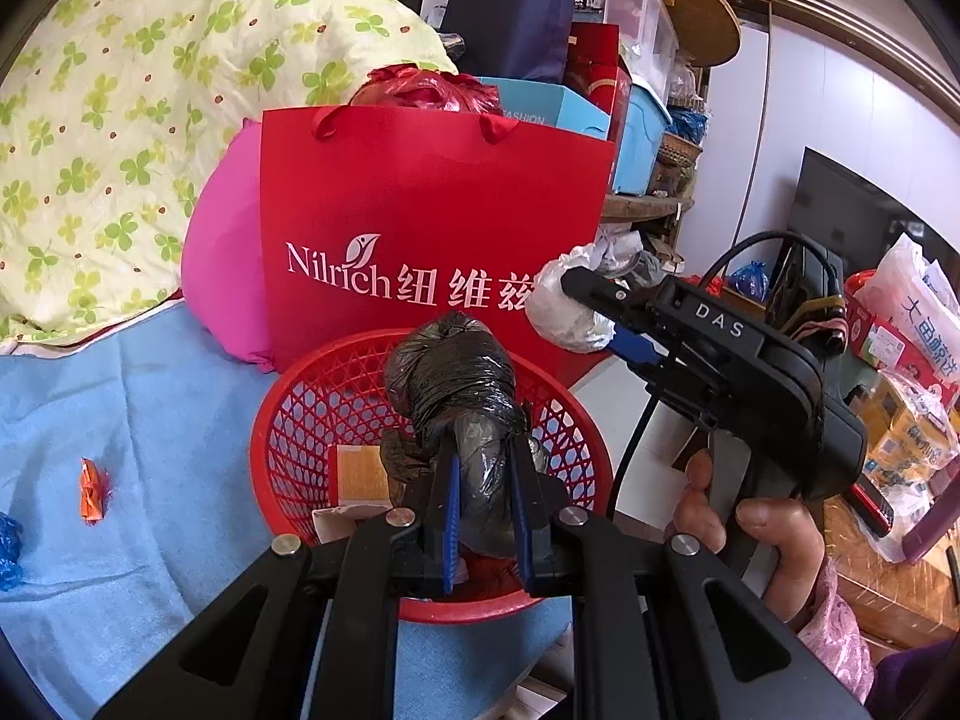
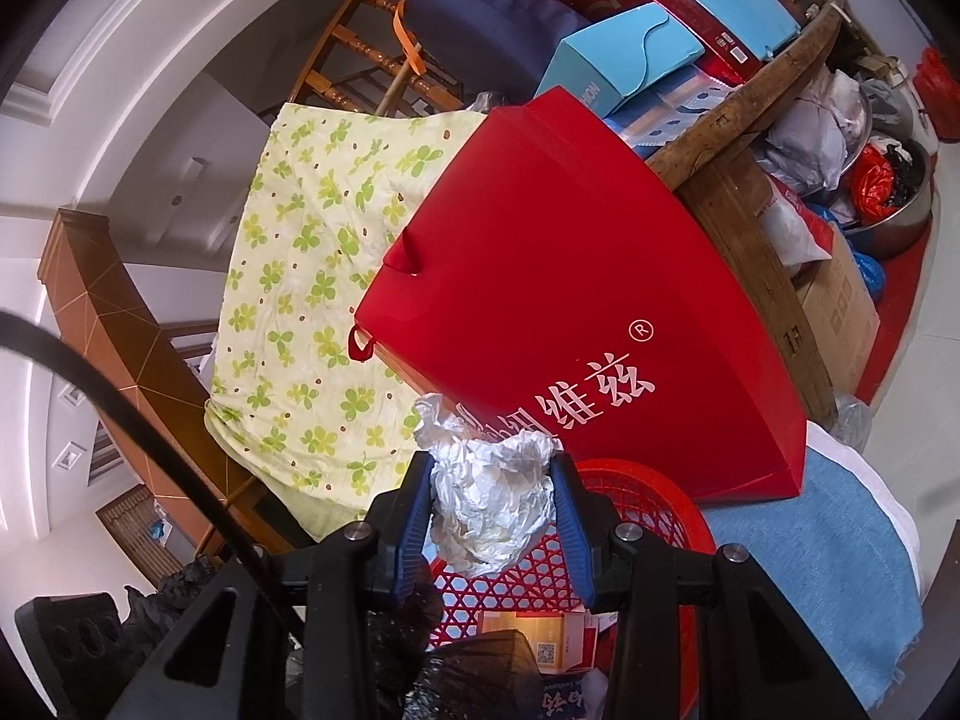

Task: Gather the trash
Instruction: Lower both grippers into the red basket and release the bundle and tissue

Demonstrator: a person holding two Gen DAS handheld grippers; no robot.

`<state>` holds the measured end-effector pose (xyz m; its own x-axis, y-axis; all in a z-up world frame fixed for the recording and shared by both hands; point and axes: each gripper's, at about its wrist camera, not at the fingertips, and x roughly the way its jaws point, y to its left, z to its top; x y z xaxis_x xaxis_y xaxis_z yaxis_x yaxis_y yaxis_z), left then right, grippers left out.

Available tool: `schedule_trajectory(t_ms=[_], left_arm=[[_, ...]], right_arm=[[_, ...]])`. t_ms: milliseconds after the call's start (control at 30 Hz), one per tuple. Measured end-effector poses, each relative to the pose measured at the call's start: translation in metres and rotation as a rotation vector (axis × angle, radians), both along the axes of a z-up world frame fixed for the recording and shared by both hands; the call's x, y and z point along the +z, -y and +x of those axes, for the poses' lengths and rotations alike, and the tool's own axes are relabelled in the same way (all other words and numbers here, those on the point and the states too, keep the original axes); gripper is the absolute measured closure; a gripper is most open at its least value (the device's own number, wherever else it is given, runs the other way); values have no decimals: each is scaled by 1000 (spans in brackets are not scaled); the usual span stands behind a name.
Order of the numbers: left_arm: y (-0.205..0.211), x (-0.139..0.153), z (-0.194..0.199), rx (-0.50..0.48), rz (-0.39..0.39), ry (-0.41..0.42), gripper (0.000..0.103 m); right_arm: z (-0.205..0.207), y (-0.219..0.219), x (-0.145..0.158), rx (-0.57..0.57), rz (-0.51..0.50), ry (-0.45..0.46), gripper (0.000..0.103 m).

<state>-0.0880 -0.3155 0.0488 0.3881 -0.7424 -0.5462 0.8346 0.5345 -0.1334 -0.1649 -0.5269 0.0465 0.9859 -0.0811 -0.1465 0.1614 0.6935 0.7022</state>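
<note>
A red mesh basket (image 1: 300, 420) stands on a blue cloth, with small cartons lying in it. My left gripper (image 1: 486, 462) is shut on a bundled black plastic bag (image 1: 456, 378), held over the basket. My right gripper (image 2: 495, 474) is shut on a crumpled white wad of paper (image 2: 489, 492), held above the basket's rim (image 2: 648, 480); in the left wrist view that wad (image 1: 561, 306) hangs at the basket's far right, with a hand (image 1: 768, 534) on the handle. An orange wrapper (image 1: 93, 489) and a blue scrap (image 1: 9, 549) lie on the cloth at left.
A tall red paper bag (image 1: 432, 228) stands right behind the basket, a pink cushion (image 1: 222, 264) and a green-flowered quilt (image 1: 120, 120) to its left. Stacked boxes (image 1: 600, 60) crowd the back. Packages (image 1: 912, 360) fill the right side. The blue cloth (image 1: 150, 420) spreads leftwards.
</note>
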Motion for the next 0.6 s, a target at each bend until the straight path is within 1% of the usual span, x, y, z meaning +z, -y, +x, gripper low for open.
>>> schedule_trajectory(t_ms=[333,467,500,533,567,600], left_arm=[[2,-11,-3,-10,9,-22,87],[2,-13,-2,-2,18,-23,86],[2,-13,-2,2,24,-22,85],[2,-14,-2,3,31,-20,82],[2,-14,-3,6,35,-14,77],[2,-14,-3,10,38,-8,70]], right_arm=[[1,0,-2,12,4,-9,60],[3,1,-3,24,19,-20,54],[3,2,-3,24,22,-22,53],[3,2,-4,25,28,-23,47],[2,2,-4,27,33,-20,41],[2,2,-4,26,35,-18,41]])
